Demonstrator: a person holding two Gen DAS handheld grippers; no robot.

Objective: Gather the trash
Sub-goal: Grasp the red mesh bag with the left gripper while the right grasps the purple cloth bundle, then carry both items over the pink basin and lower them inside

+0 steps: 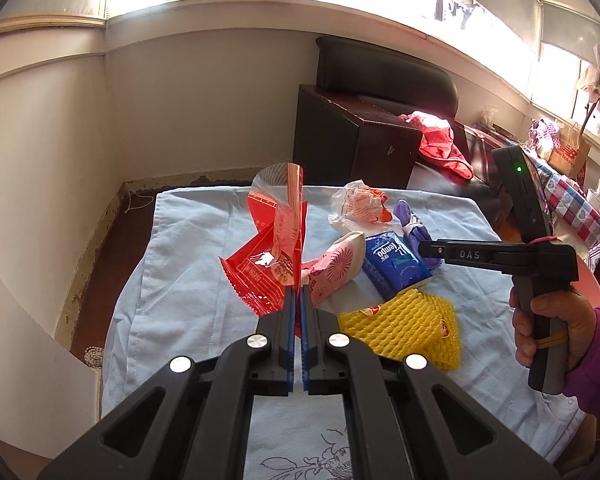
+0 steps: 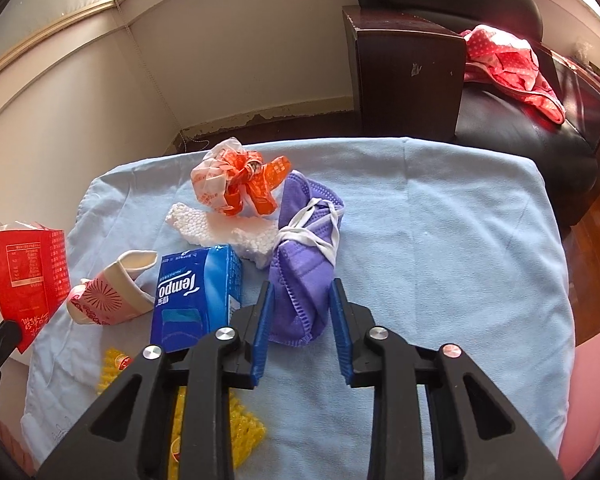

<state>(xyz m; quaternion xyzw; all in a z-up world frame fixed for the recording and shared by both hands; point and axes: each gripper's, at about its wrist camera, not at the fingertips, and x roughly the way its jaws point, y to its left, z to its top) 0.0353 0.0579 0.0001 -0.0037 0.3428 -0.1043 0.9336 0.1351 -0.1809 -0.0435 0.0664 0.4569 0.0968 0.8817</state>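
While the left gripper (image 1: 299, 300) is clamped on a red wrapper (image 1: 278, 236), the right gripper (image 2: 300, 300) straddles the purple mask (image 2: 306, 264).

With its jaws apart and one on each side of the mask's near end, the right gripper has the pads close to the cloth, yet whether they press it cannot be told, so no grip is sure. Lying long-ways from near to far on the blue cloth (image 2: 440, 240), the mask runs along the line the fingers point, so the jaws would close across its narrow width. A tissue pack (image 2: 198, 292) sits just left of the left finger, near enough to be nudged. Standing up from the shut left jaws, the wrapper is lifted over the left part of the cloth, well apart from the mask, which is plainly the right hand's piece.
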